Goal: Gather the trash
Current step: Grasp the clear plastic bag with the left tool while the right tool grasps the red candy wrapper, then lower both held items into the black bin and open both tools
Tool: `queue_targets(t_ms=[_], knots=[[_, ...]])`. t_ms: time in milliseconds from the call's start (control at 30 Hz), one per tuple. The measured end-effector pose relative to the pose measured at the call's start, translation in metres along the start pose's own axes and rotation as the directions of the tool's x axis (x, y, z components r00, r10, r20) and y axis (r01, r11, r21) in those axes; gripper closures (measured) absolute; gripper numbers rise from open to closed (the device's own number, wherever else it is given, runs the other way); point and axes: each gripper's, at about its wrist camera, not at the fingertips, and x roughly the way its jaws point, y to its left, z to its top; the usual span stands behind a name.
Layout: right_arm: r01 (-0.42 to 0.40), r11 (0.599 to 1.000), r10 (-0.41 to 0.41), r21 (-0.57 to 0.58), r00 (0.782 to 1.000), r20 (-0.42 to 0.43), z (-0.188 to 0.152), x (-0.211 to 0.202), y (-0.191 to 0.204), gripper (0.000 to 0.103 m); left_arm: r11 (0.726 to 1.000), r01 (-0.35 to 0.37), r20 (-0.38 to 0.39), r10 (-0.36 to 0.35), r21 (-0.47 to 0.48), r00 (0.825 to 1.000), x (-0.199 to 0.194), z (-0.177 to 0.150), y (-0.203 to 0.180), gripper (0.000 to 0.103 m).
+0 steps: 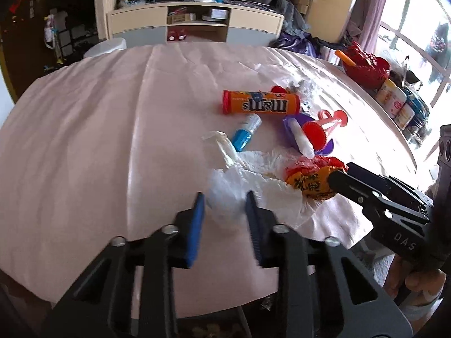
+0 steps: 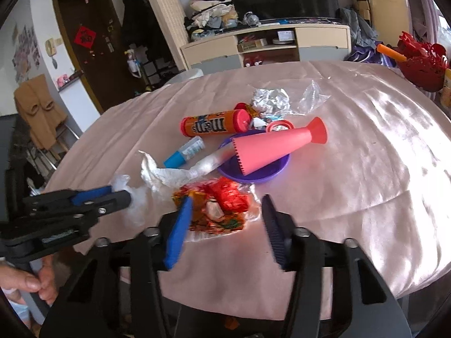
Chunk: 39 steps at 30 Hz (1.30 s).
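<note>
Trash lies on a pink tablecloth (image 1: 84,129). My left gripper (image 1: 225,205) has its jaws around a crumpled clear plastic wad (image 1: 224,197), touching both sides; it also shows in the right wrist view (image 2: 118,194). My right gripper (image 2: 225,211) is open around an orange and red snack wrapper (image 2: 222,205), seen in the left wrist view too (image 1: 310,180). Beyond lie white crumpled tissue (image 1: 262,163), an orange m&m's tube (image 1: 259,102), a small blue bottle (image 1: 245,133), a purple bowl (image 2: 253,173) with a red cone (image 2: 276,145), and crumpled foil (image 2: 269,100).
The table's near edge is just under both grippers. A red basket (image 2: 420,64) and jars (image 1: 394,101) stand at the far right edge. A cabinet (image 1: 194,24) and clutter stand behind the table. A person's hand (image 2: 31,284) holds the left gripper.
</note>
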Motion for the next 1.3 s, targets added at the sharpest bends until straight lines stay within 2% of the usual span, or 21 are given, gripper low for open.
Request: queue_targets(t_ms=[67, 333, 667, 833, 1000, 1300], knots=[[0.022, 1.0, -0.022, -0.017, 1.0, 0.006, 0.0, 0.0, 0.004, 0.076, 1.0, 0.002, 0.005, -0.002, 0.012, 1.0, -0.002, -0.001, -0.002, 0.083], [0.044, 0.999, -0.043, -0.025, 0.998, 0.04, 0.005, -0.012, 0.009, 0.079, 1.0, -0.009, 0.058, 0.008, 0.01, 0.998, -0.024, 0.0, -0.003, 0.087], [0.09, 0.995, -0.086, -0.032, 0.989, 0.12, 0.007, -0.062, 0.015, 0.079, 1.0, -0.024, 0.173, 0.025, -0.009, 0.985, -0.083, 0.001, -0.011, 0.088], [0.093, 0.995, -0.087, -0.038, 0.986, 0.139, -0.002, -0.087, 0.014, 0.079, 1.0, -0.022, 0.207, 0.02, 0.006, 0.978, -0.111, -0.013, -0.026, 0.088], [0.101, 0.995, -0.096, -0.025, 0.986, 0.135, -0.019, -0.107, 0.009, 0.079, 1.0, 0.01, 0.212, -0.01, 0.003, 0.977, -0.129, -0.039, -0.042, 0.088], [0.132, 0.991, -0.131, -0.007, 0.988, 0.077, -0.053, -0.129, -0.002, 0.079, 0.999, 0.05, 0.188, -0.047, -0.014, 0.981, -0.131, -0.081, -0.063, 0.088]])
